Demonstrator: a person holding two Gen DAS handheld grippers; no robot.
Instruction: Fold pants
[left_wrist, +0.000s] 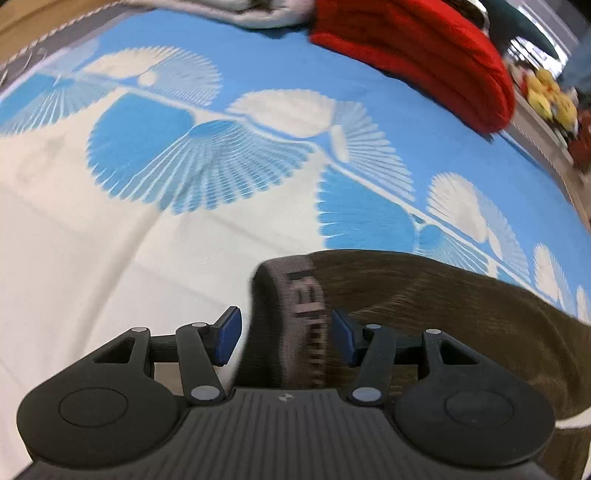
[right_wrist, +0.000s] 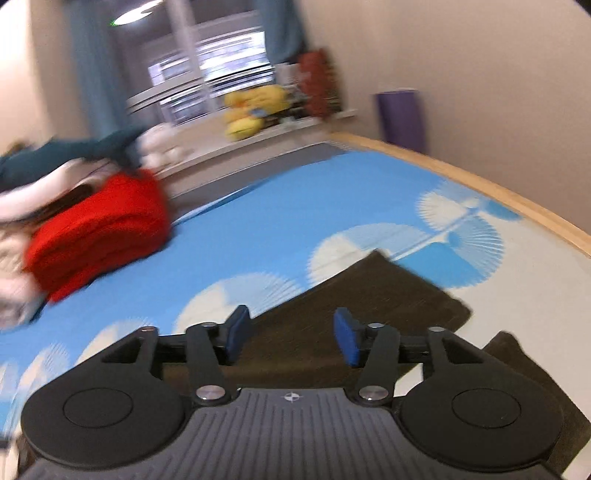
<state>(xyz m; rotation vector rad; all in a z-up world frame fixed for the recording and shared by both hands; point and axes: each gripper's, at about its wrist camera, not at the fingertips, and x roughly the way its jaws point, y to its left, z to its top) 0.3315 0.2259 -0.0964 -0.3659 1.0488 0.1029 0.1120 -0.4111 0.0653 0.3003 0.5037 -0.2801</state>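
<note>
Dark olive-brown pants lie on a blue and white patterned bed sheet. Their grey waistband, with dark lettering, stands up between the blue pads of my left gripper. The jaws are apart with gaps on both sides of the band. In the right wrist view the pants spread out flat under my right gripper, which is open and holds nothing. A leg end reaches toward the right.
A folded red garment lies at the far side of the bed, also in the right wrist view, beside a pile of other clothes. A wooden bed edge runs along the right. Yellow plush toys sit on a shelf beyond.
</note>
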